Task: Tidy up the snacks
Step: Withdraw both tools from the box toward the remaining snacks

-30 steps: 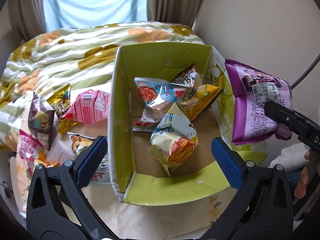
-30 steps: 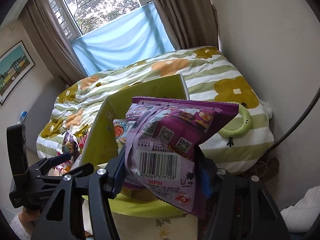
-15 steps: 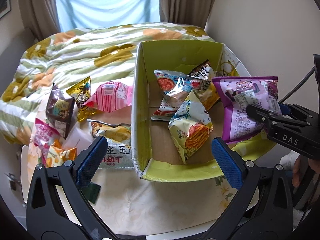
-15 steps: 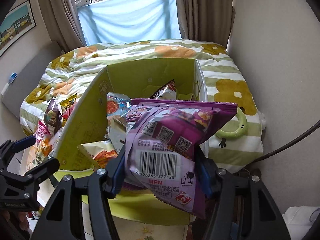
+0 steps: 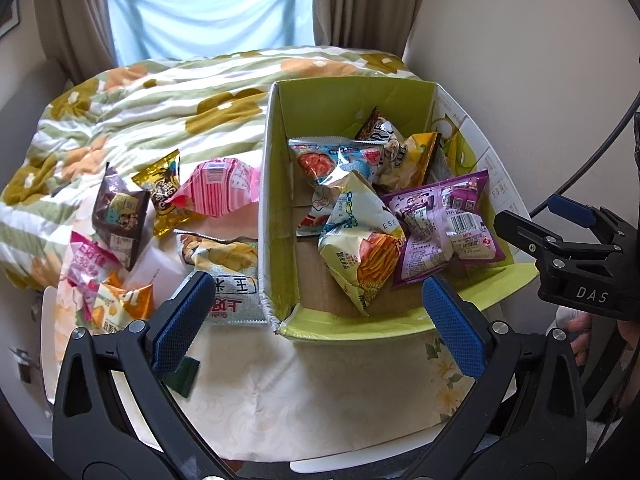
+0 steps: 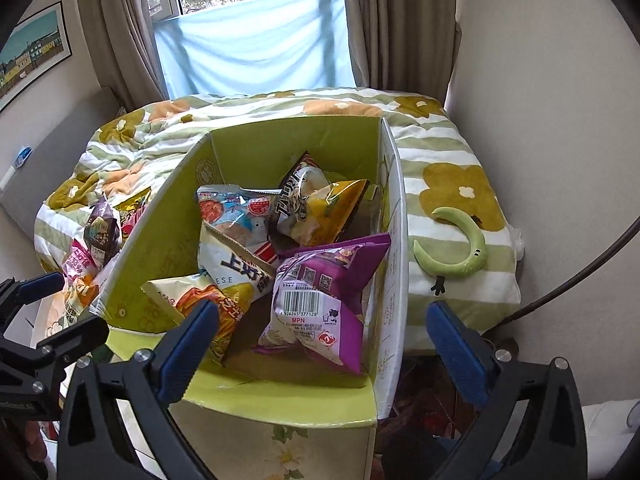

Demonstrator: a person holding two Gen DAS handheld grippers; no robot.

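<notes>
A green cardboard box [image 5: 352, 100] [image 6: 296, 136] stands on the table and holds several snack bags. A purple bag [image 5: 444, 224] [image 6: 320, 292] lies inside it against the right wall, free of any gripper. My right gripper [image 6: 320, 344] is open and empty, just above the box's near edge; it also shows in the left wrist view [image 5: 532, 228]. My left gripper [image 5: 316, 312] is open and empty over the box's near left corner. Several loose bags lie left of the box: a pink one [image 5: 218, 190], a brown one [image 5: 118, 210], a gold one [image 5: 164, 192].
The table's pale floral cloth [image 5: 320, 392] runs to the near edge. A bed with a flowered quilt [image 5: 160, 100] lies behind. A green crescent toy [image 6: 460, 248] rests on the quilt right of the box. A wall and a cable [image 6: 580, 272] are on the right.
My right gripper has opened and let the purple bag drop into the box. Both grippers have pulled back and risen a little.
</notes>
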